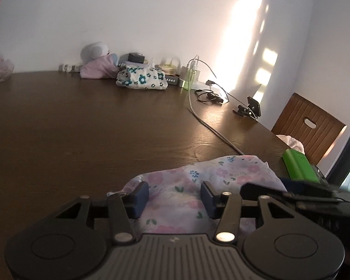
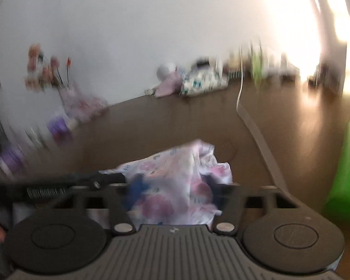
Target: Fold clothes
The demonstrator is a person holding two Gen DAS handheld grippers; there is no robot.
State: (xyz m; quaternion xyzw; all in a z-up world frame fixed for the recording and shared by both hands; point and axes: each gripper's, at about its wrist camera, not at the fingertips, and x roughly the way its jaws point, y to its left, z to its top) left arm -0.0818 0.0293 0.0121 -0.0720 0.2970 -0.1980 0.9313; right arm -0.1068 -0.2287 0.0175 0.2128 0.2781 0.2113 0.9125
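Left wrist view: crumpled pale floral cotton garment [image 1: 198,186] lies on dark brown wooden table [image 1: 81,128], near edge. Left gripper [image 1: 175,194] jaws apart, blue pads either side of cloth, not pressing. Right gripper [image 2: 172,191] view blurred; cloth bunched between its jaws, grip cannot be told. Green box [image 1: 298,165] just beside garment; grey cable [image 1: 210,126] runs toward its far side. Judgement: spreading step. Pinch one edge per gripper, single layer only, pull apart flat, clear of cable.
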